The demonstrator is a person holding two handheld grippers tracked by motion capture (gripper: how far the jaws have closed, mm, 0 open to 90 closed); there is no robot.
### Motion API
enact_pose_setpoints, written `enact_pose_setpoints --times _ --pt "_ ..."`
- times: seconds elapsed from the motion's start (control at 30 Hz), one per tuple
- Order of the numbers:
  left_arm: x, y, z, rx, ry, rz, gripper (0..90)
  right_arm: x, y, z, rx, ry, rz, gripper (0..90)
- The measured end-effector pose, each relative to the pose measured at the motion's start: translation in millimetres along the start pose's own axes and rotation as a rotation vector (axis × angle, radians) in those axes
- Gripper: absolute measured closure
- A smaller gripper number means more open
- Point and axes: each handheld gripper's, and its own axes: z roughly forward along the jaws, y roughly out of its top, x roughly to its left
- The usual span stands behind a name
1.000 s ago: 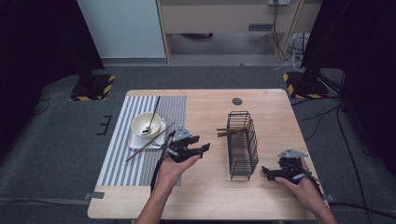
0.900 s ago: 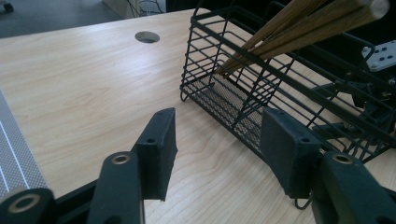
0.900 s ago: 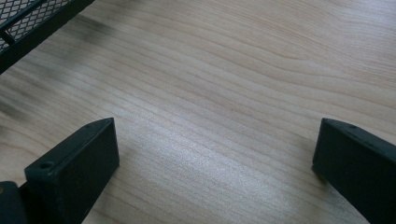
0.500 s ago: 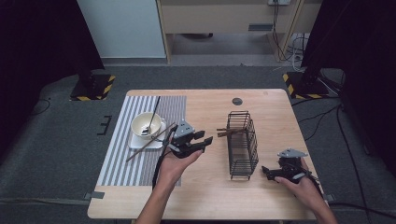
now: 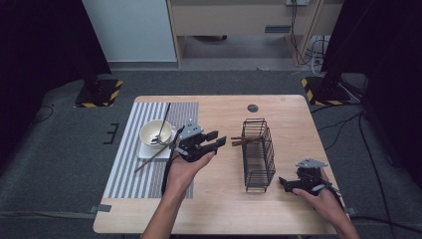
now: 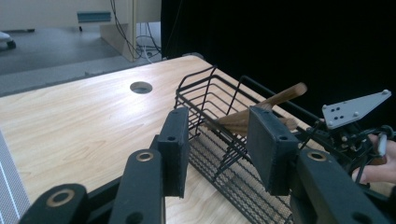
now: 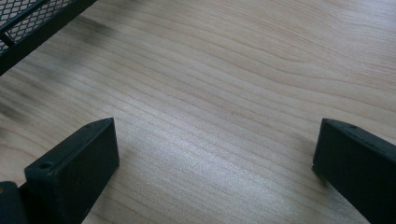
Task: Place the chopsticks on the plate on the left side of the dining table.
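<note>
Wire basket [image 5: 259, 153] ahead of left gripper [image 5: 213, 141], wooden utensils poking out its near end | left jaws just narrowed, part-open, nothing between, apparently | approach level, line up before reaching | right gripper [image 5: 285, 182] beside basket, wide open, empty

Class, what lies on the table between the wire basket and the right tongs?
Bare wood: wire basket, right tongs; high view.
</note>
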Motion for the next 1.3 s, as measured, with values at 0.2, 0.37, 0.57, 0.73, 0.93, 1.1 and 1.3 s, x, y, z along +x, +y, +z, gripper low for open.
enact_pose_setpoints --times 0.2,0.37,0.57,0.73,0.93,1.1,1.3 --pt "-1.9 8.6 0.7 -0.017 -0.010 0.010 56.3 0.0 0.2 0.2 -0.002 0.001 0.001 0.1" --pt "-6.3 11.6 3.7 -0.016 -0.040 0.006 58.9 0.0 0.3 0.5 -0.002 0.002 0.000 0.1" --pt "-12.6 14.8 6.8 -0.013 -0.034 0.019 60.5 0.2 0.6 0.8 -0.002 0.000 0.001 0.1" --pt "-13.4 13.2 12.6 0.006 -0.033 0.028 61.8 0.2 1.9 2.1 -0.002 0.002 -0.001 0.1" --pt "-11.1 12.2 14.9 0.010 -0.027 0.018 62.2 0.4 2.7 2.7 -0.001 0.003 0.000 0.1" --pt "-14.9 10.5 19.4 0.027 -0.018 0.042 63.3 0.5 2.9 3.1 -0.002 0.001 -0.001 0.1" --pt "-11.5 12.0 21.5 0.024 -0.009 0.033 67.8 0.5 3.5 3.6 -0.002 0.004 -0.004 0.1"
